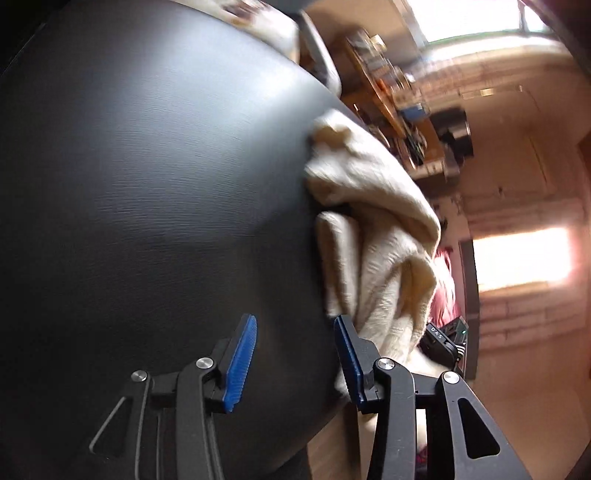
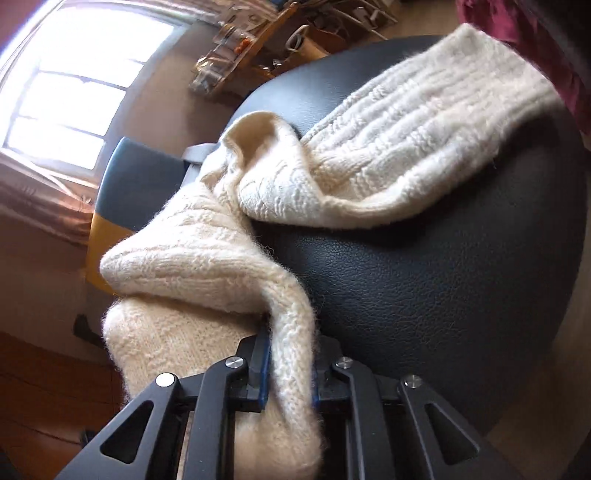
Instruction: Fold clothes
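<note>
A cream cable-knit sweater point(image 2: 369, 155) lies across the black leather-look table point(image 2: 443, 288), one part stretched flat toward the far edge, the rest bunched and hanging toward the camera. My right gripper point(image 2: 290, 365) is shut on a fold of its knit edge, wool filling the gap between the blue pads. In the left wrist view the same sweater point(image 1: 373, 236) is crumpled along the table's right edge. My left gripper point(image 1: 295, 358) stands open over the black table point(image 1: 147, 184); its right fingertip sits beside the cloth and nothing lies between the fingers.
A wooden shelf rack point(image 1: 391, 96) crowded with small items stands beyond the table. A grey and yellow chair point(image 2: 122, 199) is behind the sweater. Dark red cloth point(image 2: 517, 33) shows at the top right. Bright windows point(image 2: 81, 85) light the room.
</note>
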Tool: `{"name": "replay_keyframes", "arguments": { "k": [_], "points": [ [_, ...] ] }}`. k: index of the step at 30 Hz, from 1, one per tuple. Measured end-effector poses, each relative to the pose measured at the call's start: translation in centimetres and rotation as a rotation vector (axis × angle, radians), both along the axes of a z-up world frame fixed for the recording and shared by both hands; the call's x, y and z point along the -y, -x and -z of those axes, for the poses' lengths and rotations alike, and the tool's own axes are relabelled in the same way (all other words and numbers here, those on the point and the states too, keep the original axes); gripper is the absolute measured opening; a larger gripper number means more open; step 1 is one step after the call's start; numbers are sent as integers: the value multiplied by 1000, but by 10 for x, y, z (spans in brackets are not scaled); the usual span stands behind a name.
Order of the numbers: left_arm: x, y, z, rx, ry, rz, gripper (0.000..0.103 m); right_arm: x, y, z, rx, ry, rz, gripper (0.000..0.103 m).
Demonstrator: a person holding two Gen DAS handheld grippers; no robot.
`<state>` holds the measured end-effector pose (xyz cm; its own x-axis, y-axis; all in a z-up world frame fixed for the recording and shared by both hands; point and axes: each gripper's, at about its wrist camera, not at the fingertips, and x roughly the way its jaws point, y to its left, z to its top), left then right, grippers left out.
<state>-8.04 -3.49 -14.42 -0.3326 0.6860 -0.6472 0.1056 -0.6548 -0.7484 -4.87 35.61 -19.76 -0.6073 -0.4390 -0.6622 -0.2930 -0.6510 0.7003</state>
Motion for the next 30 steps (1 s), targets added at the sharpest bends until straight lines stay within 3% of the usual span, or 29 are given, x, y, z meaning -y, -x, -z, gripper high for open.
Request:
{"name": "replay_keyframes", "arguments": {
  "k": [3,5,8,11,17,18,19,20,24,28,30],
  "points": [
    [-37,29,4,31,-25,25,44,0,10,1,-11,-36,-38,13],
    [-51,41,14,80,-117,11,44,-2,11,4,-23,-23,-46,13],
    [-63,57,22,118,-189,-32,44,3,-3,4,-45,1,-47,13],
    [-73,70,24,133,-194,-57,43,5,-3,3,-56,-11,-51,13],
    [-99,96,38,202,-110,-97,40,8,-15,-4,-74,-34,-55,14],
    [-100,98,40,202,-108,-107,34,8,-16,-4,-78,-37,-55,14],
    [-101,101,41,201,-107,-116,16,9,-17,-5,-82,-42,-55,14],
    [-102,103,42,200,-105,-125,12,9,-19,-7,-84,-47,-56,14],
    [-89,94,29,133,-165,-166,8,12,-21,-12,-71,-53,-54,20],
    [-53,74,-12,0,-168,-215,6,24,-16,-26,-24,-100,-63,28],
    [-27,61,-34,-74,-155,-246,5,40,-16,-38,-46,-161,-100,28]
  ]
}}
